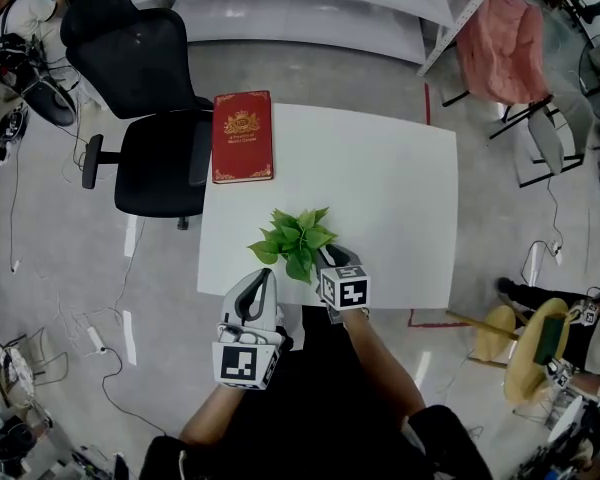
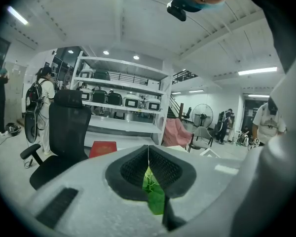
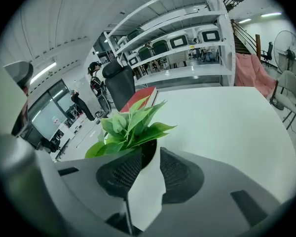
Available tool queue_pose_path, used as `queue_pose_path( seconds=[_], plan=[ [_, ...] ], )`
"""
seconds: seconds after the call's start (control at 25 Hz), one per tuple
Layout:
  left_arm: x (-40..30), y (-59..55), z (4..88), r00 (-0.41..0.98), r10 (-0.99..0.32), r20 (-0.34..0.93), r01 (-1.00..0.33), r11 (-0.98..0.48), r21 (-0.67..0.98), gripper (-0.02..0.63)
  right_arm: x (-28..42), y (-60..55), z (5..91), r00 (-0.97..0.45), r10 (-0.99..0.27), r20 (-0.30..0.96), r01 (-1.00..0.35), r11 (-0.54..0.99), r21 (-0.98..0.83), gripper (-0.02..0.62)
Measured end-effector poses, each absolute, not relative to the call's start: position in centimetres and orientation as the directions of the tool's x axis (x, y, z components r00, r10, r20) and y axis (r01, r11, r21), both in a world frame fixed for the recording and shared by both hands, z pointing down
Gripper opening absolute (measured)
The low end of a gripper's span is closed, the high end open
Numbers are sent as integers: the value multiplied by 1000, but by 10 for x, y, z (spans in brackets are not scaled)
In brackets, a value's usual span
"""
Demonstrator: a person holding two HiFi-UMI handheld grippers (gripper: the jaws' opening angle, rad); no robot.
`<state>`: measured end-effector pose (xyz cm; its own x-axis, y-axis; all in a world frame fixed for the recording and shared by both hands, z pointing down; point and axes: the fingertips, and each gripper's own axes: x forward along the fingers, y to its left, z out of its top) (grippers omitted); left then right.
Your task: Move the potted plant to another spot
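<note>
Right gripper (image 3: 149, 156) is clamped on the potted plant (image 1: 295, 238); left gripper (image 2: 148, 154) closed, empty. We should lift level and set down well clear of the red book (image 1: 242, 136).

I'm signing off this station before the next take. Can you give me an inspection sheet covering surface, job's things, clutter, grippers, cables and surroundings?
Surface: white table, two items on it.
Job's things: potted plant, upright near the table's near edge.
Clutter: red book at the far left corner.
Grippers: right gripper closed on the plant's white pot. Left gripper has its jaws together and holds nothing, beside the plant at the near edge.
Cables: loose cables on the floor to the left.
Surroundings: black office chair by the book's corner, pink cloth draped at the far right, shelving beyond the table.
</note>
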<state>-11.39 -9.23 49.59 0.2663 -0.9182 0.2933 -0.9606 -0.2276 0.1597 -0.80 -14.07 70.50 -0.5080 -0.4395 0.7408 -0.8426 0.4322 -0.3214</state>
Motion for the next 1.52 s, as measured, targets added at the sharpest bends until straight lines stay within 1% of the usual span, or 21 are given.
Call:
queue_pose_path(
  seconds=[0.36, 0.6, 0.84, 1.52],
  plan=[
    [-120, -97, 501, 251, -915, 314, -965, -211, 157, 17, -19, -148, 728, -508, -384, 771, -839, 422, -344, 80],
    [-124, -97, 500, 241, -920, 310, -967, -201, 154, 17, -17, -151, 730, -492, -389, 779, -852, 400, -339, 78],
    [-124, -99, 502, 240, -919, 312, -967, -200, 155, 17, -14, -153, 733, -473, -394, 788, -863, 385, -326, 29],
    [-106, -107, 496, 222, -922, 316, -974, -193, 121, 17, 7, -155, 733, -492, -366, 790, -851, 395, -347, 26]
  ],
)
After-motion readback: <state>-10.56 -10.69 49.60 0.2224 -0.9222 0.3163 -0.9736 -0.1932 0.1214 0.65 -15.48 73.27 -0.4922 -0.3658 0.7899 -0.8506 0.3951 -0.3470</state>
